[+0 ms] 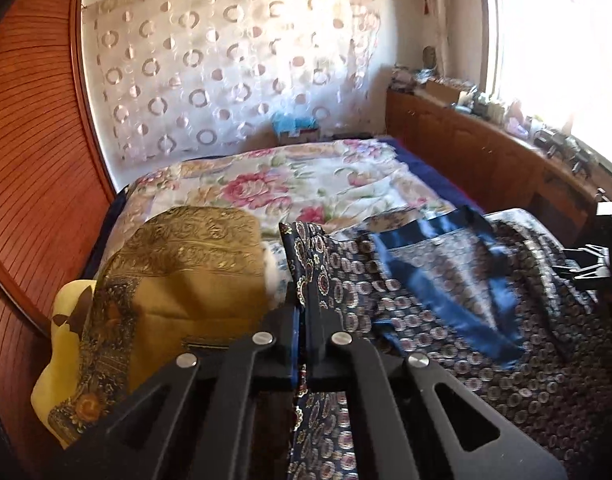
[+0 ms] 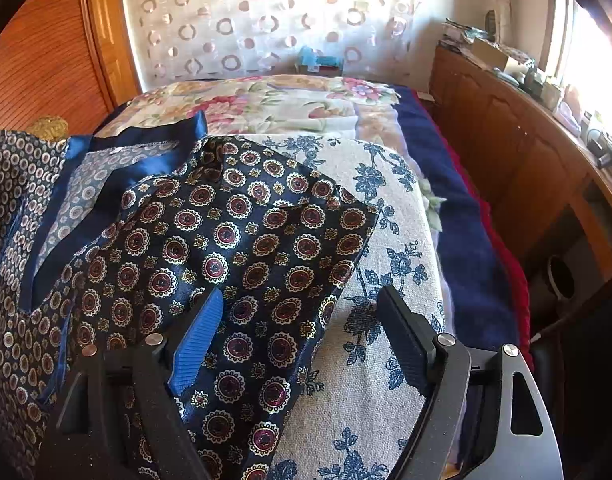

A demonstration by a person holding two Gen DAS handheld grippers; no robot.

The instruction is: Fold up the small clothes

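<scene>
Left gripper (image 1: 303, 312) pinches the medallion-print scarf (image 2: 241, 240); right gripper (image 2: 301, 336) gapes wide, holding nothing.

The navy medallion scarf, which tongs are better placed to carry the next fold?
Left. The left tongs are already shut on the navy medallion scarf edge, while the right tongs hang open over it, gripping nothing.

Readable text: we find none in either view.
Labels, brands, numbers, signs: we can make out none.
</scene>
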